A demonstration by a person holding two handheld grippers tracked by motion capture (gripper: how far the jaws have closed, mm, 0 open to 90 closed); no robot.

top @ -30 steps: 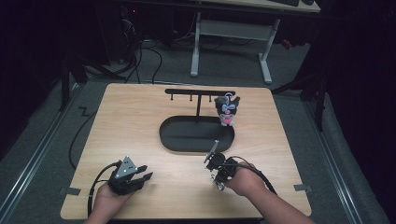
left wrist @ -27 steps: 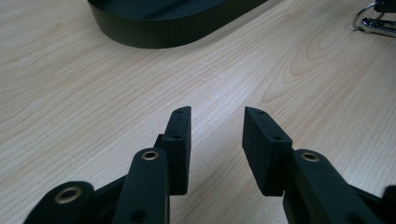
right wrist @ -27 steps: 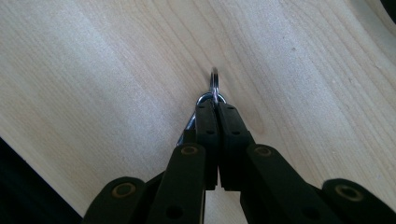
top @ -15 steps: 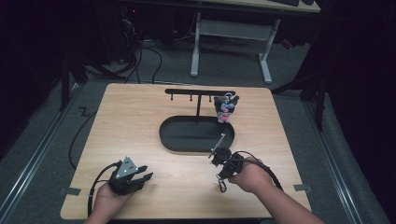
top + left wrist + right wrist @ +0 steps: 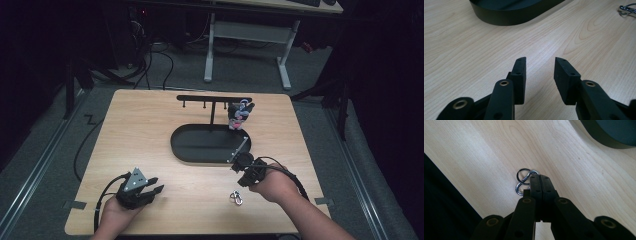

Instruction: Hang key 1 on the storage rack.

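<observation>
A small metal key ring with a clip (image 5: pixel 236 198) lies on the wooden table (image 5: pixel 150 135) near its front edge. My right gripper (image 5: pixel 243 181) hovers just behind it with its jaws shut. In the right gripper view the ring (image 5: pixel 523 181) lies on the wood right at the shut tips of that gripper (image 5: pixel 537 178), partly covered by them. My left gripper (image 5: pixel 149 190) rests low at the front left, open and empty. In the left gripper view its jaws (image 5: pixel 540 65) stand apart over bare wood, with the ring (image 5: pixel 627 10) far off at the top right.
A black oval tray (image 5: pixel 200 150) sits mid-table, its rim (image 5: pixel 506 20) ahead of the left gripper. Behind it stands a black hook rack (image 5: pixel 214 99) with a small figure keychain (image 5: pixel 239 115) hanging at its right end. The table's front edge (image 5: pixel 446 182) is close to the ring.
My right hand and gripper have shifted to the right and a little away from the front edge. The ring stayed where it lay. The left gripper has not moved.
</observation>
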